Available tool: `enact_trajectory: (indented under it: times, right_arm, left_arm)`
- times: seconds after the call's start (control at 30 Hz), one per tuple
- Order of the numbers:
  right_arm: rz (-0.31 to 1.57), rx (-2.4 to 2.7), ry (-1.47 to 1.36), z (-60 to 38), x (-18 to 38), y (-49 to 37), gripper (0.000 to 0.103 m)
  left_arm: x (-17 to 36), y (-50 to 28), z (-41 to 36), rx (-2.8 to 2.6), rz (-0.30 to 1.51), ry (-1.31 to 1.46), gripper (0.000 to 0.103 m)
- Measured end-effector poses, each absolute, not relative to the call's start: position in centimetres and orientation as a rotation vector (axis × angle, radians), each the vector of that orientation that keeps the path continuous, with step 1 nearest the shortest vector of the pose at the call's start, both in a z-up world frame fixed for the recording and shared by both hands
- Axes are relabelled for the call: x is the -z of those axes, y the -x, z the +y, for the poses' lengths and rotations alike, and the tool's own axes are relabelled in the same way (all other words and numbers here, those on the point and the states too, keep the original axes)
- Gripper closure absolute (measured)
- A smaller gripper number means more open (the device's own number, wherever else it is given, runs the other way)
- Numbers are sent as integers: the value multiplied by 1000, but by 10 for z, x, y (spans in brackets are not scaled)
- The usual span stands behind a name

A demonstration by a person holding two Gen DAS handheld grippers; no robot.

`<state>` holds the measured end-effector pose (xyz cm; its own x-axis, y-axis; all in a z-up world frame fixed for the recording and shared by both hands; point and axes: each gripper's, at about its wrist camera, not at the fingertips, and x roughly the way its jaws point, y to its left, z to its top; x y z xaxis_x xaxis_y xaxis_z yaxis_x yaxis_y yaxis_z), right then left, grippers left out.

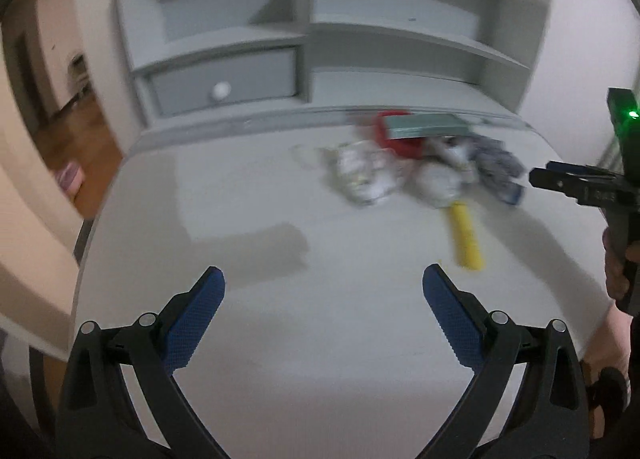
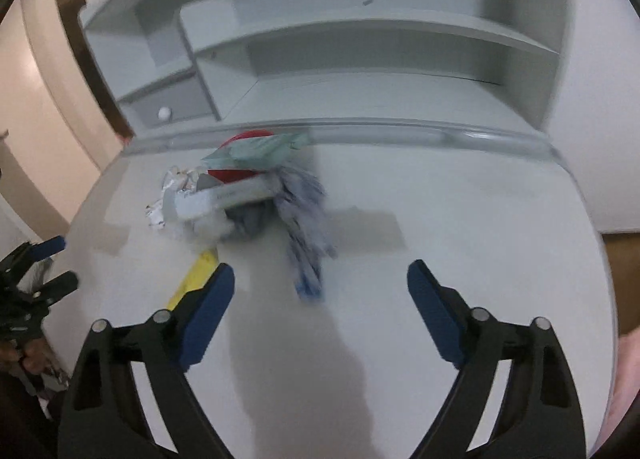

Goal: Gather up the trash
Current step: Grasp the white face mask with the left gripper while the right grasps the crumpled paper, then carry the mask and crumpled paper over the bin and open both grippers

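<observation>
so the trash pile (image 1: 420,163) is all still sitting in one heap toward the back of the counter (image 1: 280,339), right up near the raised edge in front of the shelf unit (image 1: 320,19). In it I can pick out a yellow stick-shaped thing (image 1: 466,237) poking out the front, a blue and white wrapper (image 2: 306,227), some crinkly silver foil (image 2: 168,195), something red (image 1: 400,139) with a pale green packet (image 1: 424,126) on top

Looks like nothing's been collected yet, basically the whole job is left. Left tool (image 1: 324,287) is spread wide with nothing in it, hovering over bare counter well short of the pile. Right tool (image 2: 320,283) same deal, wide open and empty, closer in with the wrapper's tip between its fingers' line

Everything's motion-blurred so I can't tell what half the pile really is, and no bin or bag shows anywhere
</observation>
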<state>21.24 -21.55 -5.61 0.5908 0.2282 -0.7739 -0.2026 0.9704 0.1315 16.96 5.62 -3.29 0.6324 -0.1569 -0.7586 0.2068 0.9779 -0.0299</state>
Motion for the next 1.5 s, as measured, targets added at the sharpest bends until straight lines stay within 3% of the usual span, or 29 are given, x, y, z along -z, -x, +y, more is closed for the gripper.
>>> enact_trajectory:
  times: [0.07, 0.17, 0.23, 0.3, 0.77, 0.8, 0.83, 0.9, 0.93, 1.2, 1.5]
  right_arm:
    - [927, -255, 6, -206, 67, -229, 28]
    - [965, -261, 32, -196, 78, -248, 50]
    - [977, -261, 24, -197, 82, -248, 77]
    - [957, -250, 12, -202, 78, -243, 80]
    - [882, -166, -58, -281, 39, -166, 81]
    - [879, -157, -70, -287, 39, -159, 81]
    - [874, -151, -78, -294, 38, -151, 81]
    - [864, -132, -99, -307, 36, -135, 81]
    - [858, -119, -111, -313, 36, -126, 81]
    - [801, 48, -218, -390, 35, -38, 81]
    - [766, 382, -416, -510, 64, 113, 81]
  left_arm:
    - [39, -179, 64, 199, 877, -48, 7]
    - [47, -184, 73, 197, 894, -52, 7]
    - [49, -193, 70, 208, 898, -53, 7]
    - [50, -202, 61, 232, 898, -54, 7]
    - [72, -276, -9, 283, 912, -167, 8]
    - [72, -275, -10, 289, 906, -170, 22]
    - [72, -275, -11, 298, 911, -168, 51]
    - [70, -273, -9, 302, 939, -148, 72]
    - [67, -270, -6, 283, 937, -141, 78]
    - [4, -220, -29, 306, 793, -158, 79]
    - [-8, -119, -239, 820, 728, -236, 79]
